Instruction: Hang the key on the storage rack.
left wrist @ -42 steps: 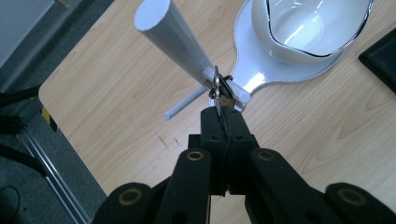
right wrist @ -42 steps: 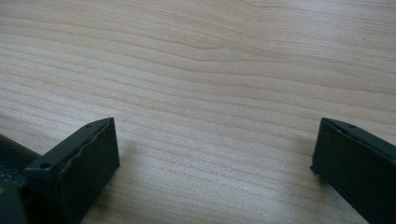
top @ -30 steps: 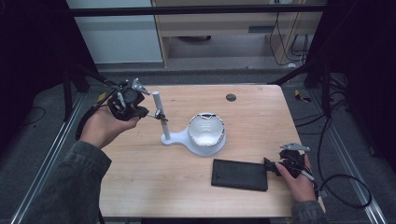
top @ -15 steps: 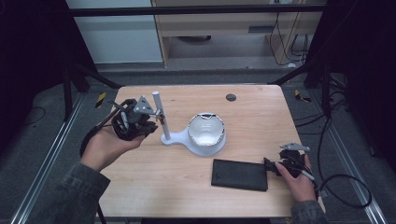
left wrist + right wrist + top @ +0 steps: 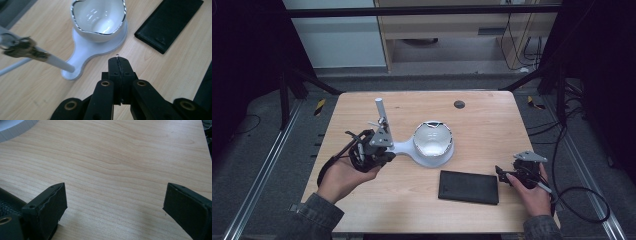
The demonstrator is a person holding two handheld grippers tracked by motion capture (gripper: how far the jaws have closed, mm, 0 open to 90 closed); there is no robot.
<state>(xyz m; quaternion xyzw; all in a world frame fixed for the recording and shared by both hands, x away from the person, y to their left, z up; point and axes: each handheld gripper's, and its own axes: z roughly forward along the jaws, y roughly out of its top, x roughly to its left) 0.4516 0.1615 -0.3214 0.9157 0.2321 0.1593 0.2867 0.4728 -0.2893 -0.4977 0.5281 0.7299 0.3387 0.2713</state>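
The left gripper [image 5: 119, 65] has its jaws pressed flat together with nothing between them; they have just been closing that last bit. It hangs low over the table [image 5: 492, 120]. Just ahead of its tips stands the white stand [image 5: 86, 53], a flat base carrying a white bowl [image 5: 98, 18] with a dark wavy rim and, off to the gripper's left, a white post [image 5: 56, 62]. A bunch of keys [image 5: 21, 47] hangs on that post, apart from the jaws, so hanging them looks done.

Beyond the bowl, to the right, lies a black wallet [image 5: 170, 23], flat on the wood and untouched; it probably remains to be handled. The right gripper [image 5: 113, 210] stands wide, empty, just beside the wallet's far end [image 5: 469, 187].

The wallet shows a small embossed mark, too faint to read. No other writing is legible.
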